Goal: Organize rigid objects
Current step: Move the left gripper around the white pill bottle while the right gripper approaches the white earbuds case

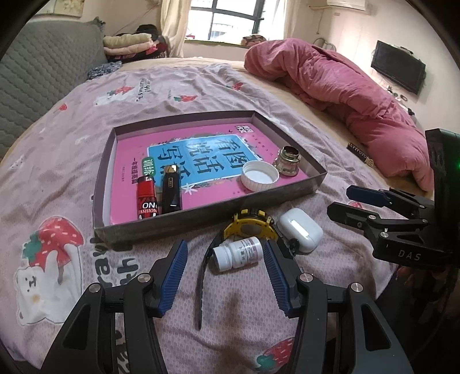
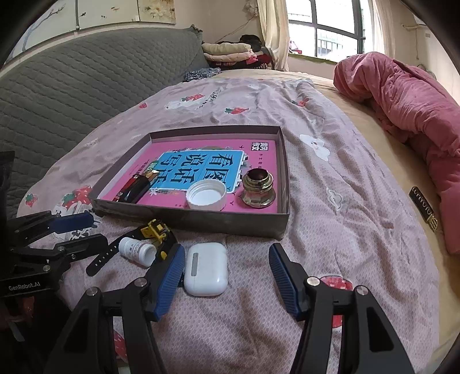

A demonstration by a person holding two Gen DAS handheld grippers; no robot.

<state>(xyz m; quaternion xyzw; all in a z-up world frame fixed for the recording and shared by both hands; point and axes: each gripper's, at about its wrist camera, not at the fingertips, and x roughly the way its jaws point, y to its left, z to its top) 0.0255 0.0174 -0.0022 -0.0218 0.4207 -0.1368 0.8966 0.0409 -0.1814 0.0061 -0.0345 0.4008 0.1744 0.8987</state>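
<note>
L hand-held gripper (image 1: 224, 253) & R hand-held gripper (image 2: 227, 259): both angled down, jaws apart, empty.

I see a big bed (image 1: 201, 86) with a pink blanket (image 1: 345, 86). Daylight comes through the window (image 1: 235, 20). A black TV (image 1: 398, 66) hangs on the wall.

A home bedroom. A wide bed (image 1: 201, 86) under a strawberry-print sheet fills the near ground, with a rumpled pink quilt (image 1: 345, 86) on its right and a grey padded headboard (image 2: 72, 80) at left. Far off are a curtained window (image 1: 235, 20), folded clothes (image 2: 227, 51) and a wall-mounted television (image 1: 398, 67).
</note>
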